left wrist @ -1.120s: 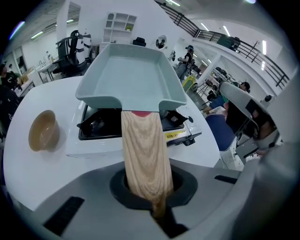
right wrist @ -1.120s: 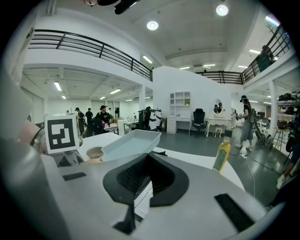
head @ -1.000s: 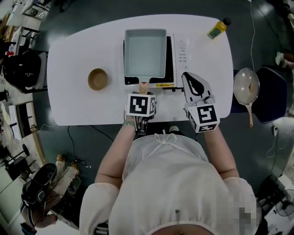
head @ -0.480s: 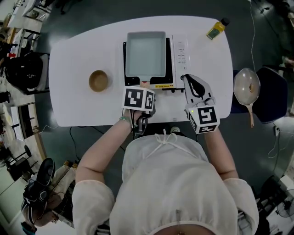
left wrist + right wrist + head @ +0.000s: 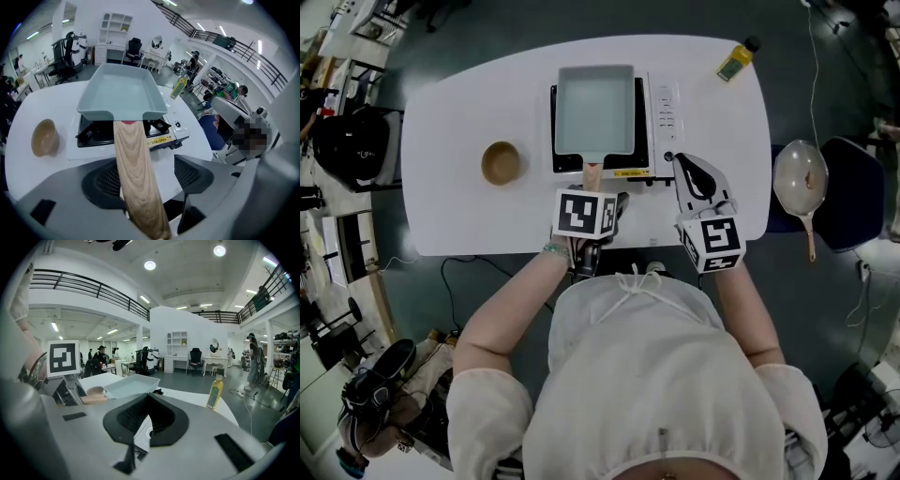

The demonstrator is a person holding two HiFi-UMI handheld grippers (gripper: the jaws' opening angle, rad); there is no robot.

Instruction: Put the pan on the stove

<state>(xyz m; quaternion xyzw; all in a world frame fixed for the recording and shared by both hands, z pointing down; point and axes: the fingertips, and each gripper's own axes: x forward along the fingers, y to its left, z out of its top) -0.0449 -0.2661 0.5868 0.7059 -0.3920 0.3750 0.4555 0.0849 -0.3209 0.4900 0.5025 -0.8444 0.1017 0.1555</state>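
The pale blue rectangular pan [image 5: 595, 108] sits on the black burner of the white stove [image 5: 661, 103] at the table's far middle. Its wooden handle [image 5: 592, 174] points toward me. My left gripper [image 5: 605, 195] is at the handle's end and its jaws are opening. In the left gripper view the handle [image 5: 136, 168] lies between the jaws [image 5: 147, 176], and the right pad stands clear of it. My right gripper [image 5: 682, 161] rests on the table beside the stove's near right corner, jaws together and empty [image 5: 148, 398].
A wooden bowl [image 5: 500, 162] stands on the white table [image 5: 450, 103] left of the stove. A yellow bottle [image 5: 736, 59] is at the far right corner. A metal pan [image 5: 802, 183] lies on a chair off the table's right edge.
My left gripper's jaws have spread apart around the pan handle, and the gripper has drawn slightly back toward me. The pan stays on the stove. The right gripper has barely moved.
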